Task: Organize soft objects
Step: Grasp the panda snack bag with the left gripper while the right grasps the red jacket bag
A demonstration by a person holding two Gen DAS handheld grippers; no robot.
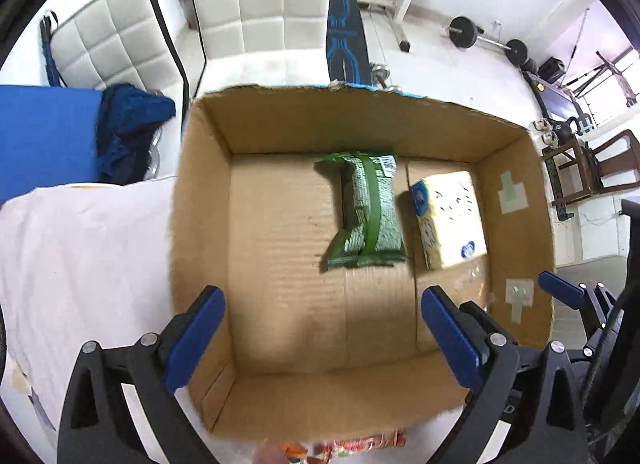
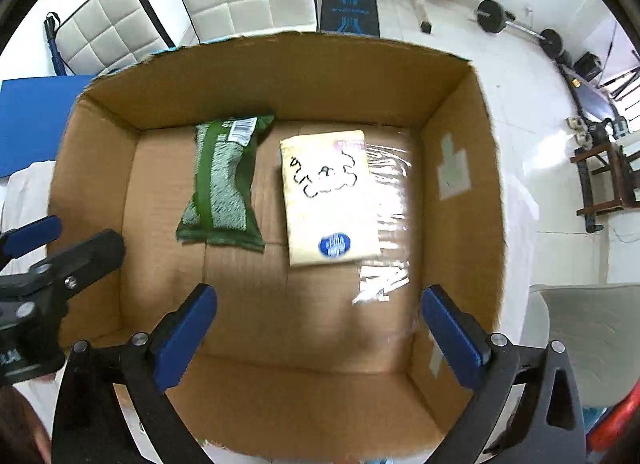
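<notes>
An open cardboard box (image 1: 200, 224) (image 2: 460, 168) sits on a white cloth. Inside lie a green soft pack (image 1: 366, 210) (image 2: 224, 180) and, to its right, a pale yellow tissue pack (image 1: 448, 218) (image 2: 328, 196), side by side on the box floor. My left gripper (image 1: 322, 334) is open and empty above the near part of the box. My right gripper (image 2: 318, 334) is open and empty above the box too. The right gripper shows at the right edge of the left wrist view (image 1: 576, 296), and the left gripper at the left edge of the right wrist view (image 2: 60, 248).
A colourful packet (image 1: 360, 444) peeks out in front of the box. A white cloth (image 1: 80, 248) covers the table left of it, with a blue cloth (image 1: 48, 136) beyond. White padded chairs (image 1: 260, 0), a weight bench (image 2: 348, 4) and barbells (image 2: 516, 28) stand behind.
</notes>
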